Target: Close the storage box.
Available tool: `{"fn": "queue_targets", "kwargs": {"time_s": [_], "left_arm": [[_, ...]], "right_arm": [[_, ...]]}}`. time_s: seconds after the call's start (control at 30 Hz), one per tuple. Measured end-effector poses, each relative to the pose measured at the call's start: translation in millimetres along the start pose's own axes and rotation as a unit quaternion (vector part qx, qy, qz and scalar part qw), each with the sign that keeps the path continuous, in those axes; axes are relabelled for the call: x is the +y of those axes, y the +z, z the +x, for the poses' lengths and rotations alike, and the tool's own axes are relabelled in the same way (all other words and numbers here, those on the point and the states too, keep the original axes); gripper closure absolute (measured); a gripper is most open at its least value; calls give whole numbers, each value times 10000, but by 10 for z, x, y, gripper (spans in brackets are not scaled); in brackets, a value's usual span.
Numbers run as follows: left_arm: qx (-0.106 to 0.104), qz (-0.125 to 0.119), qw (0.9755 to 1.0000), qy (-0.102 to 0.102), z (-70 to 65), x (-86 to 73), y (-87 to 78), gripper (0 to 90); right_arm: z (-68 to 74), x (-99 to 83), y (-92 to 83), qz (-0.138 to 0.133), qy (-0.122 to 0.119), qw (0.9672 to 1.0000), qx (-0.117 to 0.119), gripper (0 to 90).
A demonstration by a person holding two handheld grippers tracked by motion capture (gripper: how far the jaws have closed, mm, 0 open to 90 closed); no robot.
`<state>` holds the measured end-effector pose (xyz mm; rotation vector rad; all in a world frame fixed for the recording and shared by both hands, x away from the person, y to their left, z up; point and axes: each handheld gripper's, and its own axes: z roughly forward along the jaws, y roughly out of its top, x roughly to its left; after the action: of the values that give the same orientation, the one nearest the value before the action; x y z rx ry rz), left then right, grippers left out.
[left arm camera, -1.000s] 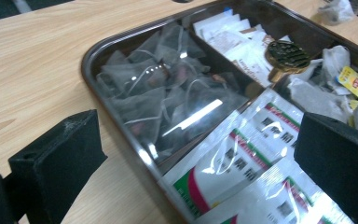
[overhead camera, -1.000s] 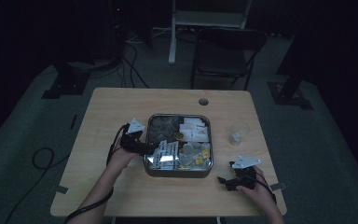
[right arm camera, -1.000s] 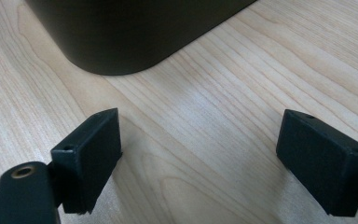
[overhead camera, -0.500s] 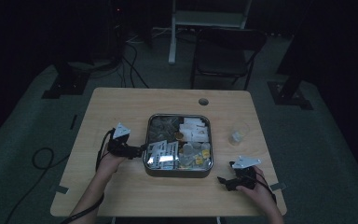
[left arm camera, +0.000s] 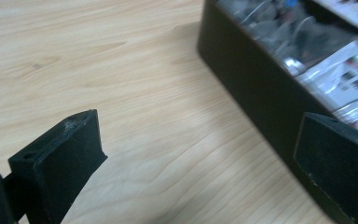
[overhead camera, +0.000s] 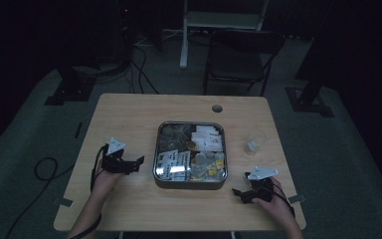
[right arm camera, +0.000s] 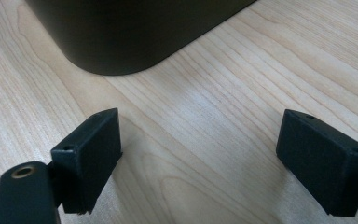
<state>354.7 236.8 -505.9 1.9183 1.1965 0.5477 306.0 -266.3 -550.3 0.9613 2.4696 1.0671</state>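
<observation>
A square metal tin (overhead camera: 161, 175) stands in the middle of the wooden table, packed with several sachets and small packets. My left gripper (overhead camera: 138, 163) rests on the table just left of the tin, open and empty; in the left gripper view the tin's dark side wall (left arm camera: 256, 88) lies between its wide-apart fingers (left arm camera: 67, 161), with packets (left arm camera: 340, 79) showing over the rim. My right gripper (overhead camera: 238, 193) sits near the front right of the table, open with nothing in it. In the right gripper view, the tin's rounded corner (right arm camera: 121, 37) is just ahead of its fingers (right arm camera: 91, 154).
A small clear glass (overhead camera: 254, 141) stands right of the tin. The table (overhead camera: 129, 114) has a cable hole (overhead camera: 217, 108) near its far edge. A dark folding chair (overhead camera: 238, 55) stands beyond the table, and cables (overhead camera: 45, 169) lie on the floor at the left.
My left gripper has drawn back from the tin's left edge, moving left and toward the front of the table. The right gripper has stayed where it was.
</observation>
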Motion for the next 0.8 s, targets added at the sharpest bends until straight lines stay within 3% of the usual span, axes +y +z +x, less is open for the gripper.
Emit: {"fn": "queue_targets", "kwargs": {"time_s": [0.17, 0.33, 0.43, 0.8], "left_arm": [[188, 85, 9998, -62, 77, -136, -27, 18], [237, 219, 9992, -215, 157, -236, -47, 18], [424, 266, 9985, -201, 195, -280, -68, 18], [637, 347, 9962, -484, 383, -490, -193, 18]], "right_arm": [[0, 0, 0, 0, 1, 10000, 0, 135], [0, 0, 0, 0, 0, 10000, 0, 135], [1, 0, -1, 5, 5, 10000, 0, 135], [0, 0, 0, 0, -1, 10000, 0, 135]]}}
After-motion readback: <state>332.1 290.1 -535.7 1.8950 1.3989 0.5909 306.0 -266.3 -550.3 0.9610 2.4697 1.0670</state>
